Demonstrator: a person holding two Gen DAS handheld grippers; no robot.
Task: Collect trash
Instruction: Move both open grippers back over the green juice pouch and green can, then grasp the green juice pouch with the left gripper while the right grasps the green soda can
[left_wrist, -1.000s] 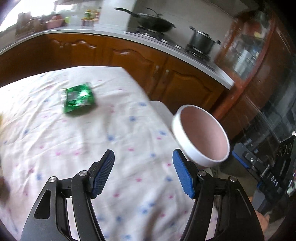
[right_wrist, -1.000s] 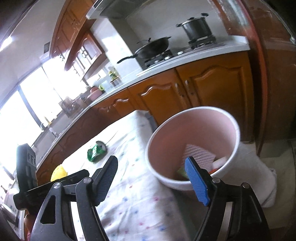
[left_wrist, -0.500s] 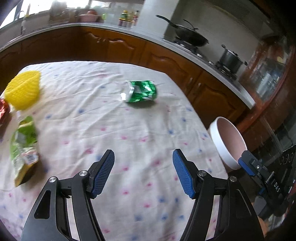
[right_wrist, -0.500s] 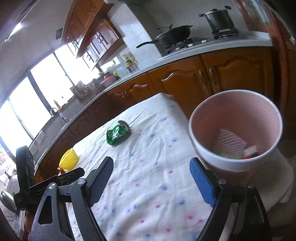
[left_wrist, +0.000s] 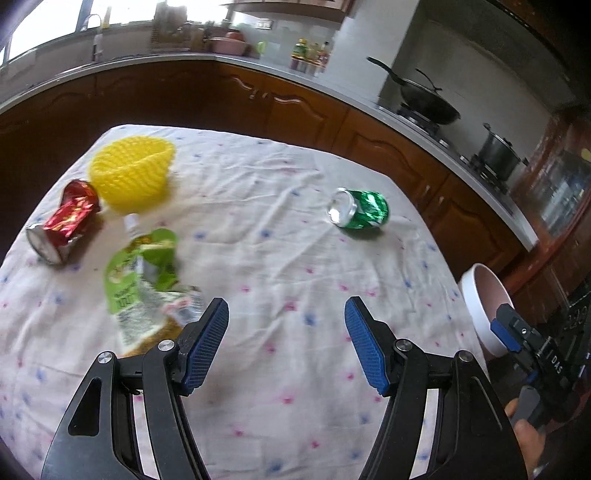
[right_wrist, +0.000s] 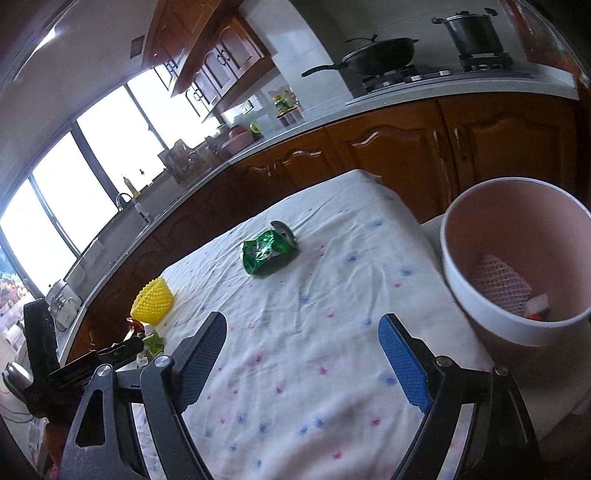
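A crushed green can (left_wrist: 360, 213) lies on the dotted white tablecloth (left_wrist: 288, 266); it also shows in the right wrist view (right_wrist: 267, 252). A crushed red can (left_wrist: 64, 223), a yellow foam net (left_wrist: 133, 173) and a green snack pouch (left_wrist: 142, 280) lie at the left. The pink trash bin (right_wrist: 517, 258) stands off the table's right edge with a white net and scraps inside; its rim shows in the left wrist view (left_wrist: 480, 314). My left gripper (left_wrist: 286, 343) is open and empty above the cloth, right of the pouch. My right gripper (right_wrist: 303, 360) is open and empty, left of the bin.
Wooden cabinets (left_wrist: 295, 107) and a counter run behind the table, with a wok (right_wrist: 373, 55) and a pot (right_wrist: 472, 33) on the stove. The table edge (right_wrist: 413, 218) drops off beside the bin. The yellow net shows far left in the right wrist view (right_wrist: 153, 301).
My left gripper has swung left away from the bin, bringing the red can, yellow net and pouch into view. My right gripper has pulled back and left from the bin. Both stay open.
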